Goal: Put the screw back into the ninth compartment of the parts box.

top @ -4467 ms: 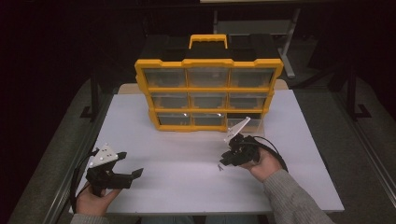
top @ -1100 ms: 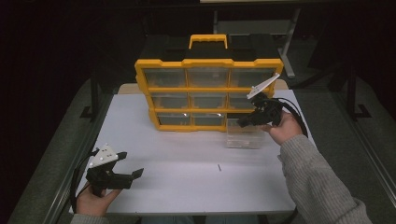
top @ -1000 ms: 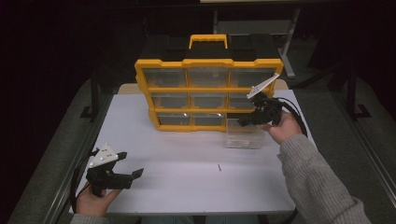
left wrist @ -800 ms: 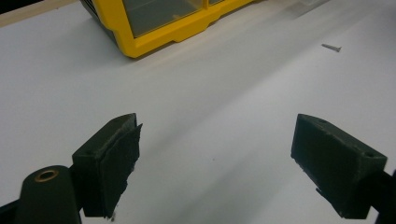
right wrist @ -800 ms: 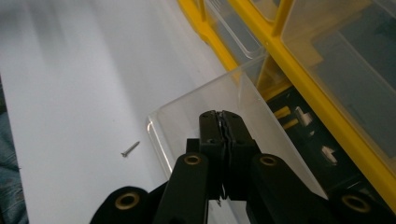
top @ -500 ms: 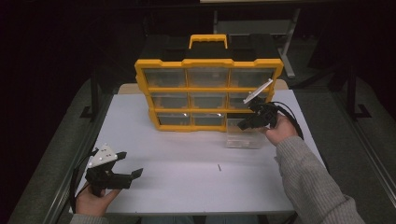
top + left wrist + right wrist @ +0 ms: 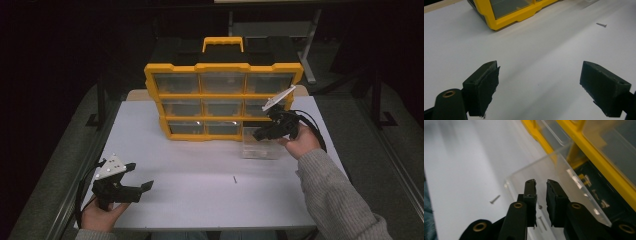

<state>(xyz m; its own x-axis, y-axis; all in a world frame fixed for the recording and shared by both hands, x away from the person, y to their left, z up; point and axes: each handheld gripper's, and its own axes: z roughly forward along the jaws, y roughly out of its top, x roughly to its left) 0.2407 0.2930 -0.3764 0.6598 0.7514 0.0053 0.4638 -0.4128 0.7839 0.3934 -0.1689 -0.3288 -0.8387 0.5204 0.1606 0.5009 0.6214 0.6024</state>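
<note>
Clear drawer [image 7: 564, 195], screws [image 7: 541, 221] inside, right gripper [image 7: 541, 182] above

1 yellow organizer [image 7: 223, 101], 9 compartments, 1 clear drawer [image 7: 261, 149] out, 2 hand-held grippers, approx. 3 screws, maybe more

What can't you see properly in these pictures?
- High view: the contents of the yellow plastic organiser with clear drawers are too small and dim to tell.
- Right gripper view: the clear plastic drawer on the table is cut off by the bottom edge and partly covered by the right gripper; its jaws are nearly together, and whether they pinch anything is unclear.
- Left gripper view: the small metal screw is too tiny for detail.
</note>
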